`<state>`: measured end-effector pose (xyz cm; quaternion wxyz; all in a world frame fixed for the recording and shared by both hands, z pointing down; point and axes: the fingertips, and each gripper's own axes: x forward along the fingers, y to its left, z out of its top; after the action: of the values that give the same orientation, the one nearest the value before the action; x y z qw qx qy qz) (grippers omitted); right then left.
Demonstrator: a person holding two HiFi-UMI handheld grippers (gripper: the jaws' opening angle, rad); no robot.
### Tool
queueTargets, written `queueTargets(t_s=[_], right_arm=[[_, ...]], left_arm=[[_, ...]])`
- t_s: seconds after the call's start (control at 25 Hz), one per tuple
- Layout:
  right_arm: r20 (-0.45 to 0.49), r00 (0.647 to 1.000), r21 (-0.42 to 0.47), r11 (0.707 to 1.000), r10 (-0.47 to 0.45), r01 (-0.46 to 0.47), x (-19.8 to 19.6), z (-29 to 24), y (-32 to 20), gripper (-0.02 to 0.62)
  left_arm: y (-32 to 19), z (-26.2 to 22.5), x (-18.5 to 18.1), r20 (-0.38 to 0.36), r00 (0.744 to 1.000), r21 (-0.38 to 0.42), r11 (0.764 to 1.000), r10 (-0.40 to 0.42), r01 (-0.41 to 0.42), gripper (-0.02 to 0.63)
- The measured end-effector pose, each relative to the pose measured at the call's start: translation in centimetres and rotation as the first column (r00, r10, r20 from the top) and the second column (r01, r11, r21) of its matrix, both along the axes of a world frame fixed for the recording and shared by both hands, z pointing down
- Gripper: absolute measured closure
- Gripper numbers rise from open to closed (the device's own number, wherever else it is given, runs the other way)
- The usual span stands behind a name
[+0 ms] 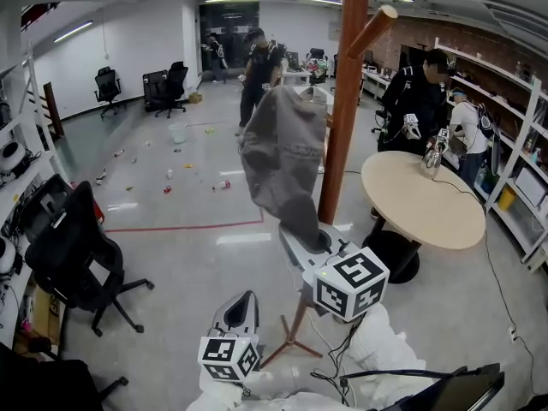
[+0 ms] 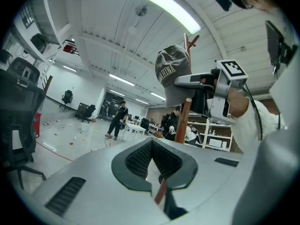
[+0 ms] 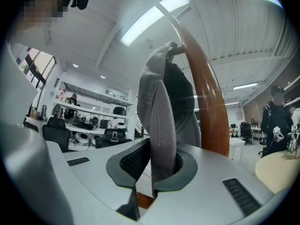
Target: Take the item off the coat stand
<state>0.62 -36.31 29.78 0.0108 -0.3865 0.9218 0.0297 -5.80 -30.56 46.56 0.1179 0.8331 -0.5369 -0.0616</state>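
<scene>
Grey cap (image 1: 282,152) hanging on coat stand (image 1: 347,75), lower edge pinched in right tool (image 1: 318,240) (left tool (image 1: 244,300) closed, empty)

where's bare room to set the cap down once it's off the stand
The round table right of the coat stand is mostly bare, one small object at its far edge. The floor between the black chair and the stand's base is free. Beyond the red tape line, litter crowds it.

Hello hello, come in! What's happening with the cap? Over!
Right gripper shut on cap. Left gripper shut, empty. Cap hanging on coat stand, not off yet. Pole close beside it.
</scene>
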Motion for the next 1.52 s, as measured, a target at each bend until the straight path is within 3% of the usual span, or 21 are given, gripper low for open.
queueTargets(t_s=[0.96,1.52], right_arm=[[-0.003,0.995,0.045,0.994,-0.102,0.102,-1.3,-3.9,2.7,0.558],[-0.008,0.97,0.016,0.969,-0.245,0.245,-5.2,-4.0,5.7,0.558]], left_arm=[[0.8,0.1,-1.2,-0.002,0.999,0.006,0.999,-0.035,0.035,0.626],[2.9,0.0,-4.0,-0.016,0.993,-0.003,0.993,-0.115,0.115,0.626]])
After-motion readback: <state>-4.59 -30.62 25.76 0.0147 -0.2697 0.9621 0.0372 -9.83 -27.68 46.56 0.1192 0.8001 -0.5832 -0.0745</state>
